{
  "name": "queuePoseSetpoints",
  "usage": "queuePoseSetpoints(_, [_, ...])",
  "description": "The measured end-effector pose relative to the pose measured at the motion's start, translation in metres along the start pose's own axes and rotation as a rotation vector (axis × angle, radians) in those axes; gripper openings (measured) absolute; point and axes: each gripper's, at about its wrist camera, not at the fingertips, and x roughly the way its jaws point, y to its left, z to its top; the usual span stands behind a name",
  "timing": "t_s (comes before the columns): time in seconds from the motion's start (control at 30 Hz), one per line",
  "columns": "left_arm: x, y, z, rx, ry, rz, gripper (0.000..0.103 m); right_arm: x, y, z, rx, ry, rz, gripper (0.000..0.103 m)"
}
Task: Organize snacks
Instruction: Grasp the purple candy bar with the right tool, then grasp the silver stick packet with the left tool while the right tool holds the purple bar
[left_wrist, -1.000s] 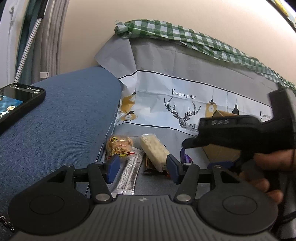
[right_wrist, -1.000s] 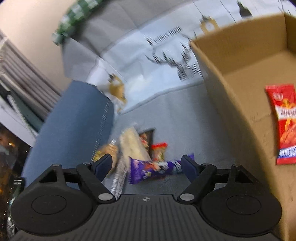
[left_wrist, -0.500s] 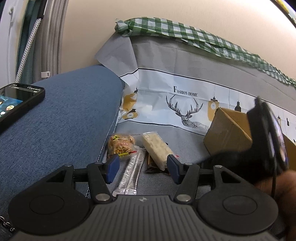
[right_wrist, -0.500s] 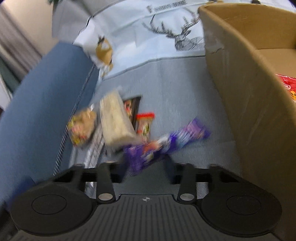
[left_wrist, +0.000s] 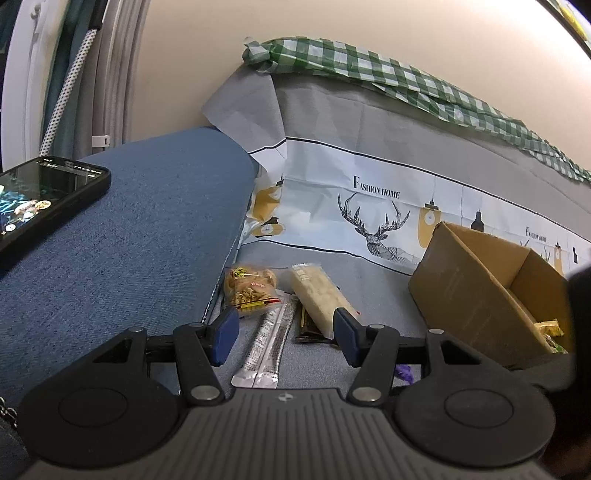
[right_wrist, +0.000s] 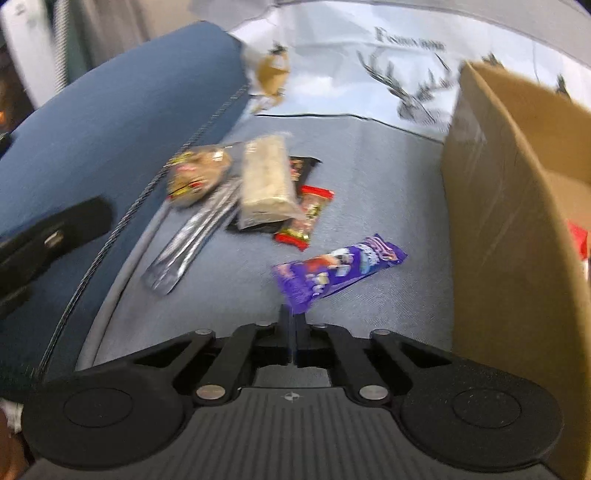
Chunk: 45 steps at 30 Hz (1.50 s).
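My right gripper (right_wrist: 293, 325) is shut on the near end of a purple snack packet (right_wrist: 338, 267) and holds it above the grey seat, left of a cardboard box (right_wrist: 495, 206). More snacks lie ahead: a pale bar (right_wrist: 266, 184), a red packet (right_wrist: 306, 216), a brown round packet (right_wrist: 197, 173) and clear stick packs (right_wrist: 192, 236). My left gripper (left_wrist: 282, 330) is open and empty, low over the stick packs (left_wrist: 271, 341), with the brown packet (left_wrist: 249, 290) and pale bar (left_wrist: 319, 297) just beyond. The box (left_wrist: 484, 291) stands to its right.
A blue armrest (left_wrist: 122, 236) with a phone (left_wrist: 40, 195) on it rises at the left. A printed grey cover (left_wrist: 369, 184) hangs on the backrest behind the snacks. The box holds a red packet (right_wrist: 580, 247) and other snacks (left_wrist: 550, 328).
My right gripper closed on the purple packet and lifted it off the seat, moving toward me. It left most of the left wrist view. My left gripper stayed still.
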Motion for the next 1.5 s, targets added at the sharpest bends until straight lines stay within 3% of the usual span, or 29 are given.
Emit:
queuePoseSetpoints(0.2, [-0.001, 0.001, 0.000, -0.010, 0.002, -0.001, 0.062, -0.032, 0.012, -0.031, -0.195, -0.056, 0.002, 0.000])
queuePoseSetpoints(0.37, [-0.001, 0.001, 0.001, -0.017, 0.002, 0.001, 0.062, -0.039, -0.001, -0.053, -0.168, -0.078, 0.018, 0.004])
queuePoseSetpoints(0.53, [0.002, -0.001, 0.001, -0.009, 0.005, 0.002, 0.063, -0.040, -0.006, -0.046, -0.083, -0.168, 0.044, 0.060])
queuePoseSetpoints(0.67, [0.004, 0.000, 0.001, -0.010, 0.009, 0.001, 0.063, -0.032, -0.020, -0.022, 0.104, -0.218, 0.095, 0.075])
queuePoseSetpoints(0.73, [0.004, -0.001, 0.000, -0.008, 0.008, 0.001, 0.063, -0.023, -0.027, -0.008, 0.182, -0.213, 0.077, 0.087])
queuePoseSetpoints(0.87, [0.004, -0.001, 0.000, -0.002, 0.008, 0.002, 0.063, 0.012, -0.038, 0.012, 0.270, -0.122, 0.002, 0.080])
queuePoseSetpoints(0.9, [0.003, -0.001, 0.000, 0.000, 0.007, 0.002, 0.063, 0.021, -0.038, 0.014, 0.269, -0.087, -0.033, 0.074])
queuePoseSetpoints(0.97, [0.004, -0.002, -0.001, 0.003, 0.007, 0.003, 0.063, 0.036, -0.036, 0.015, 0.242, -0.023, -0.102, 0.047])
queuePoseSetpoints(1.03, [0.004, -0.002, -0.001, 0.001, 0.008, 0.003, 0.063, 0.038, -0.032, 0.010, 0.192, -0.026, -0.147, 0.015])
queuePoseSetpoints(1.23, [0.004, -0.003, 0.000, -0.006, 0.008, 0.005, 0.063, 0.013, -0.023, -0.008, 0.053, -0.018, -0.081, 0.014])
queuePoseSetpoints(1.37, [0.002, -0.003, 0.000, -0.009, 0.006, 0.002, 0.063, -0.016, -0.011, -0.021, -0.054, 0.009, 0.050, 0.015])
queuePoseSetpoints(1.5, [0.002, -0.004, 0.000, -0.003, 0.015, 0.000, 0.063, -0.042, -0.003, -0.032, -0.154, -0.018, 0.079, 0.015])
